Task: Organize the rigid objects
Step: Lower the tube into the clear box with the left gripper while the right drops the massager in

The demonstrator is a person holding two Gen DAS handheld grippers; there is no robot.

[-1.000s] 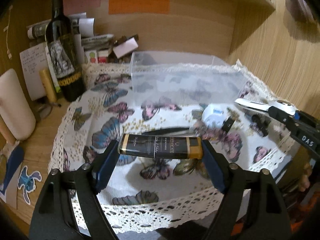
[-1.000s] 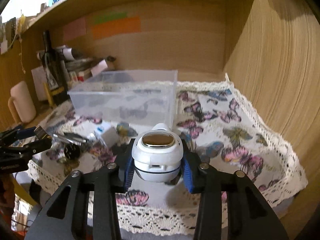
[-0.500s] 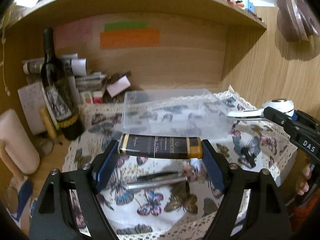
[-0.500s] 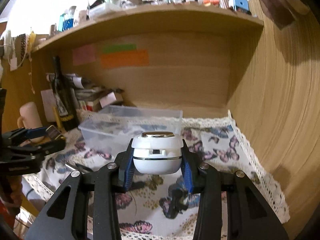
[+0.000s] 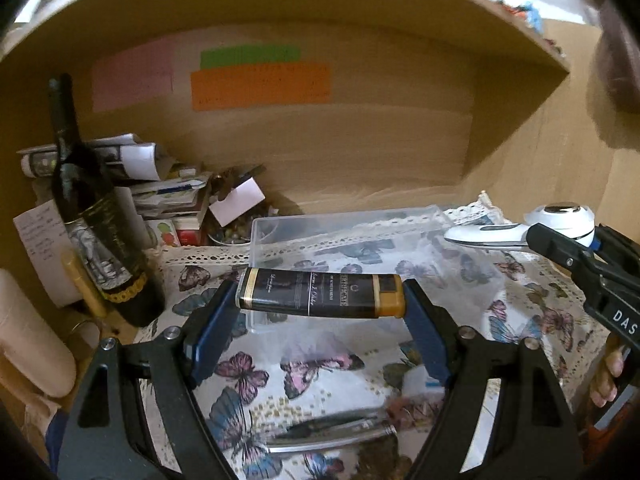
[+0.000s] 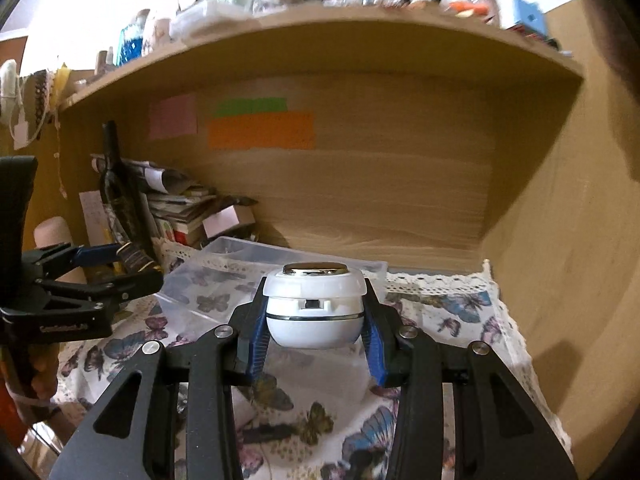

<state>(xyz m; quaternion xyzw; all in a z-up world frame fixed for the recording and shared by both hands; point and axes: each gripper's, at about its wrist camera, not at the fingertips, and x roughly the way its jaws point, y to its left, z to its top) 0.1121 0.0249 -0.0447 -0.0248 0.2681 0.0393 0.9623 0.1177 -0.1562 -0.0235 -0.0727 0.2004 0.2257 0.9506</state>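
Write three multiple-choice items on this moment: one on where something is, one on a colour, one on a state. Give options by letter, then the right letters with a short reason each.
1. Where does the wine bottle stand?
A. left of the clear plastic box
B. inside the box
C. on the top shelf

2. What colour is the largest paper note on the back wall?
A. blue
B. orange
C. white

3. What is the right gripper doing?
A. hanging open
B. shut on nothing
C. clamping the white round device

Key:
1 A: the bottle stands upright beside the papers, left of the box.
2 B: the wide orange note lies under a green strip.
3 C: both blue pads press the device's sides, above the butterfly cloth; likewise the left gripper clamps the dark bar.
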